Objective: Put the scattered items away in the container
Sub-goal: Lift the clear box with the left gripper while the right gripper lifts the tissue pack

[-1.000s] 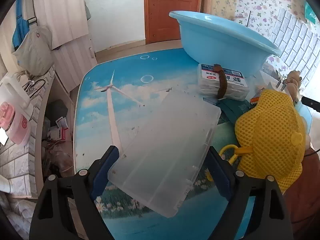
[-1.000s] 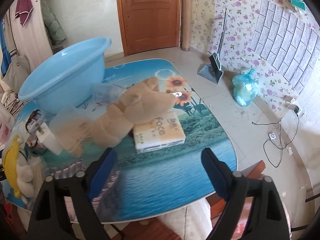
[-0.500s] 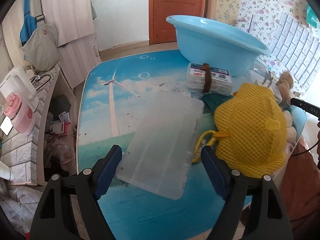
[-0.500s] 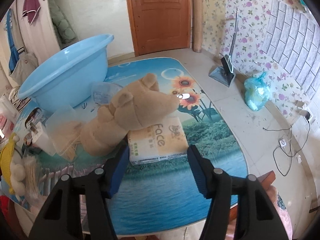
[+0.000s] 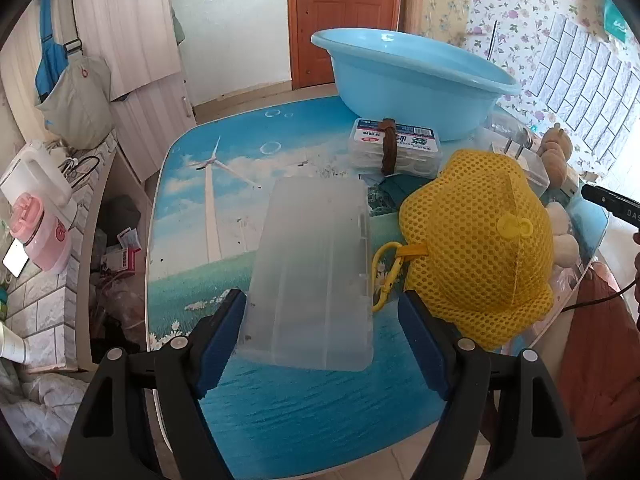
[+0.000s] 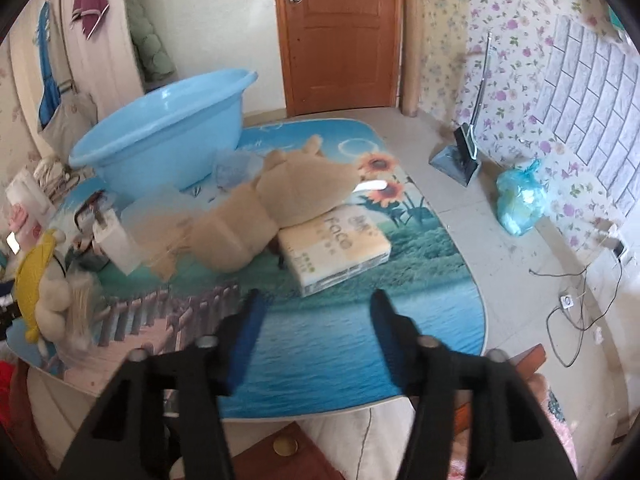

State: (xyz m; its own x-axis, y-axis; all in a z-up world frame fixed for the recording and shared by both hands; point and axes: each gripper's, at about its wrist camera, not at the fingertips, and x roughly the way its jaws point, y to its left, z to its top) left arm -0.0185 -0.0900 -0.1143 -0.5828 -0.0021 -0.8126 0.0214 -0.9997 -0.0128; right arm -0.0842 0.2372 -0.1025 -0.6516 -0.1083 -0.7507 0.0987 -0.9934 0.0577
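Tabletop (image 5: 304, 412) bears frosted case (image 5: 312, 272), long axis toward basin (image 5: 408, 76).

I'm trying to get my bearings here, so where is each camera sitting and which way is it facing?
Left wrist: on the left claw, angled down at the clear box between its fingers, yellow net beside; only the claw shows.
Right wrist: on the right claw, angled down at the tissue pack and bear; only the claw shows.
Shared: basin, table, door.
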